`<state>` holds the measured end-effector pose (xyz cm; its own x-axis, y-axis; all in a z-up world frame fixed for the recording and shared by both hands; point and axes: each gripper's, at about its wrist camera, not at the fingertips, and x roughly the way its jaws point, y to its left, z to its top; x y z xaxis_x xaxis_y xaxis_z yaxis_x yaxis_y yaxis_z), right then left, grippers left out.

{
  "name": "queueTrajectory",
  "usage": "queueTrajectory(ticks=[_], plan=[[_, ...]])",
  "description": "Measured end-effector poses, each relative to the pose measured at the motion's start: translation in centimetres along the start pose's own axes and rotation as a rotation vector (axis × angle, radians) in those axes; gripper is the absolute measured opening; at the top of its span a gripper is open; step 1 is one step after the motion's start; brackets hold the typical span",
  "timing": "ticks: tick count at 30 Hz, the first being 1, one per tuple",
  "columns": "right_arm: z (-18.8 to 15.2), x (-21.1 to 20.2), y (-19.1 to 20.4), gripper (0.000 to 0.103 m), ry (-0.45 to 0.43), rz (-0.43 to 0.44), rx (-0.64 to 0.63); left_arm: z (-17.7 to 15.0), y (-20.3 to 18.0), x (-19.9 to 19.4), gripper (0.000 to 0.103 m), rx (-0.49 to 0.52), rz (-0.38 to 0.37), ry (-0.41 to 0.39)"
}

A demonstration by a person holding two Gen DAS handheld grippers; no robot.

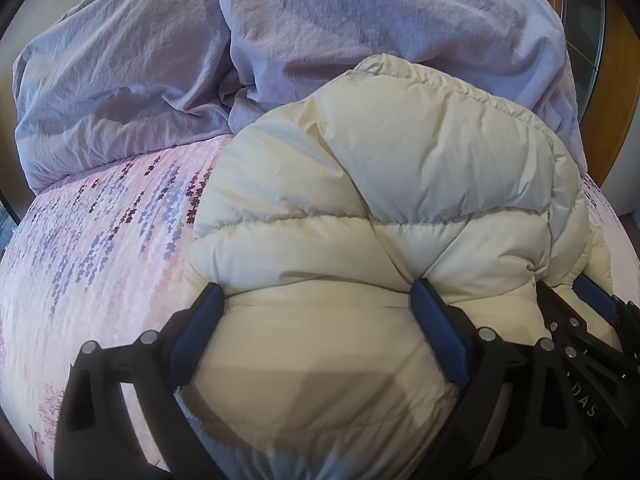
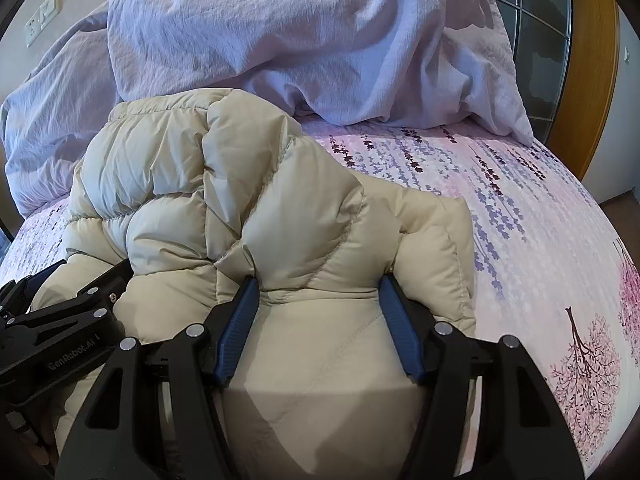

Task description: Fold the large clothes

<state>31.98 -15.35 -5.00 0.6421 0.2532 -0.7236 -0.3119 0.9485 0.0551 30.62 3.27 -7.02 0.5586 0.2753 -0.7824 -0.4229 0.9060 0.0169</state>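
Note:
A cream quilted puffer jacket (image 1: pixel 380 184) lies bunched on the bed; it also shows in the right wrist view (image 2: pixel 224 184). My left gripper (image 1: pixel 320 304) has its blue-padded jaws pressed into a thick puff of the jacket's near edge. My right gripper (image 2: pixel 318 288) grips another thick puff of the near edge the same way. The right gripper shows at the right edge of the left wrist view (image 1: pixel 580 320); the left gripper shows at the left edge of the right wrist view (image 2: pixel 64 304). The two grippers are side by side.
The bed has a pink floral sheet (image 1: pixel 100 240), also in the right wrist view (image 2: pixel 540 240). A crumpled lavender duvet (image 1: pixel 280 40) is heaped behind the jacket (image 2: pixel 300 40). A wooden door frame (image 2: pixel 592 80) stands at the right.

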Motion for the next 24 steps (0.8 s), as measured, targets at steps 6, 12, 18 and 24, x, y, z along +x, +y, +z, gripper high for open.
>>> queueTrajectory(ticks=[6,12,18,24], plan=[[0.1,0.2,-0.1,0.064,0.005,0.01,0.004,0.0,0.0,0.2,0.094,-0.002,0.005,-0.003],[0.7,0.5,0.1,0.064,0.05,0.011,-0.01,0.3,0.2,-0.1,0.095,0.013,0.005,0.02],[1.9,-0.7,-0.7,0.065,0.133,0.049,0.003,0.8,1.1,-2.9,0.094,0.02,-0.01,0.037],[2.5,-3.7,-2.8,0.075,0.121,0.062,0.068,1.4,3.2,-5.9,0.094,0.015,-0.026,0.012]])
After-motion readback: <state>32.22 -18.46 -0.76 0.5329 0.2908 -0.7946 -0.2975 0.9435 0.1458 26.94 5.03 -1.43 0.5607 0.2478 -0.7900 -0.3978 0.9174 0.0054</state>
